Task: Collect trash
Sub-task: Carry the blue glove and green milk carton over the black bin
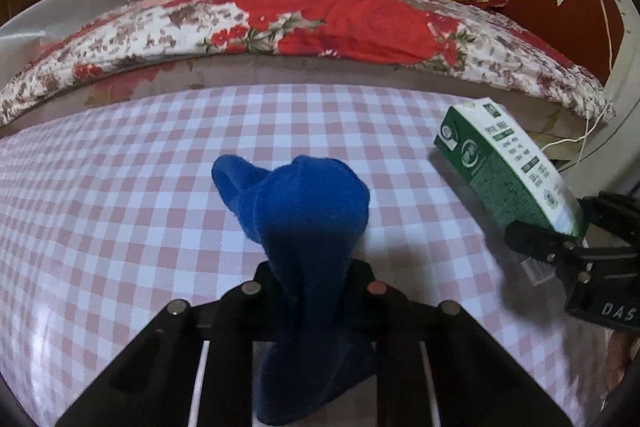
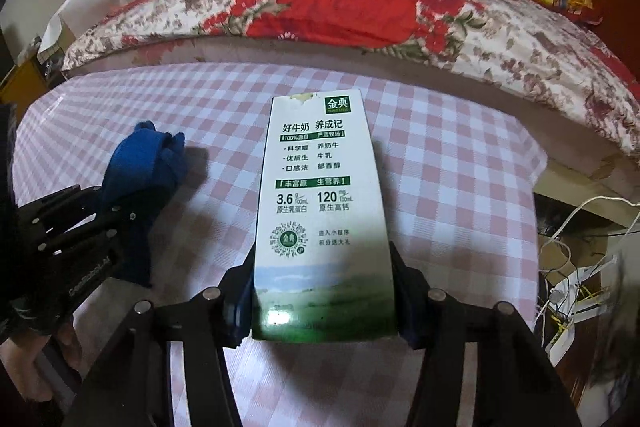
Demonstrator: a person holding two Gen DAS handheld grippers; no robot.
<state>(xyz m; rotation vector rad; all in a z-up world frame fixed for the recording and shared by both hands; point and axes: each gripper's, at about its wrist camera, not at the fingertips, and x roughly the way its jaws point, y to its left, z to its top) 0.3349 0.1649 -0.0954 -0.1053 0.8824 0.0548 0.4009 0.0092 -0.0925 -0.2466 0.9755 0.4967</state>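
Milk carton [image 2: 322,211]: clamped at base between right gripper [image 2: 322,301] pads, lifted clear of checked tablecloth [image 2: 460,155]. Long axis toward 12 o'clock in right wrist view, torn top farthest, printed face up. Blue cloth [image 1: 308,227]: pinched in closed left gripper [image 1: 316,291], at 9 o'clock from carton, bunched end toward 12. Both items in hand; no bin visible, so drop-off judged outstanding. Floral bedding [image 1: 320,23] beyond at 12.

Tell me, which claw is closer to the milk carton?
Right. The right claw is clamped on the milk carton itself; the left claw is off to its side, clamped on a blue cloth.
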